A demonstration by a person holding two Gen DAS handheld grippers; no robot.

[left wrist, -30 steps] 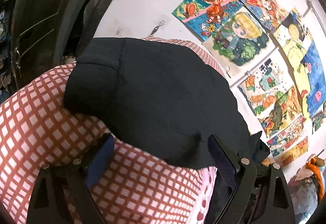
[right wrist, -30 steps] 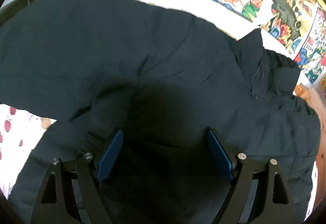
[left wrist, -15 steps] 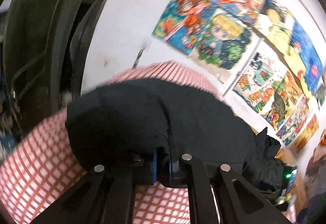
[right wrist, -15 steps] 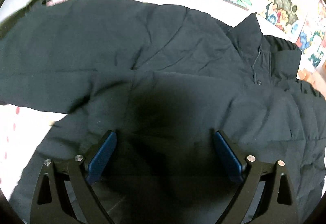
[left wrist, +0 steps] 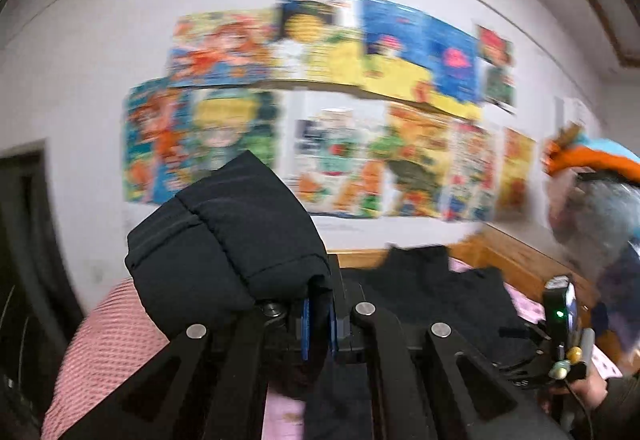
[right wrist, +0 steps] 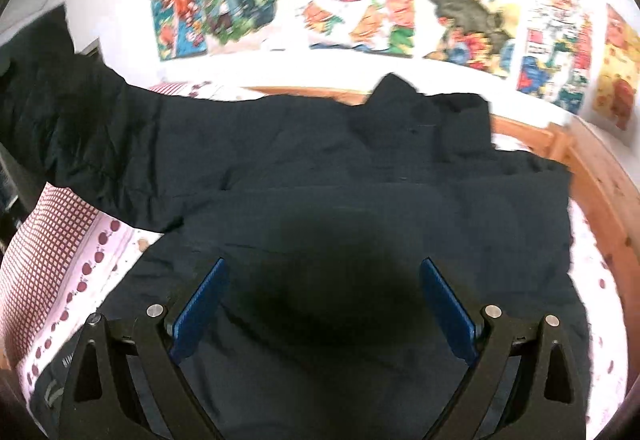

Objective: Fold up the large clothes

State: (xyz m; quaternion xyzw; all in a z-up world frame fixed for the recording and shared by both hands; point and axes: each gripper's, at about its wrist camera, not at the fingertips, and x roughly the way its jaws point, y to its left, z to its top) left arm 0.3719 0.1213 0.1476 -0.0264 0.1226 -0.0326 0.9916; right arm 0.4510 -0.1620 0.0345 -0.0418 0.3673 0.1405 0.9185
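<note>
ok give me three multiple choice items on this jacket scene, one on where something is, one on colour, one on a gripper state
1. Where does the jacket's body lie?
A. on the bed
B. on a chair
C. on the floor

2. What colour are the right gripper's pads?
A. red
B. blue
C. white

3. How is the left gripper?
A. wide open, empty
B. out of view
C. shut on the sleeve

Answers: 1 A, it is spread over the pink bedding inside a wooden bed frame; 2 B, both pads show blue; 3 C, its pads pinch the raised cuff.

Jacket (right wrist: 360, 200) flat on bed (right wrist: 60, 260) — posters (right wrist: 440, 0) on wall behind.
</note>
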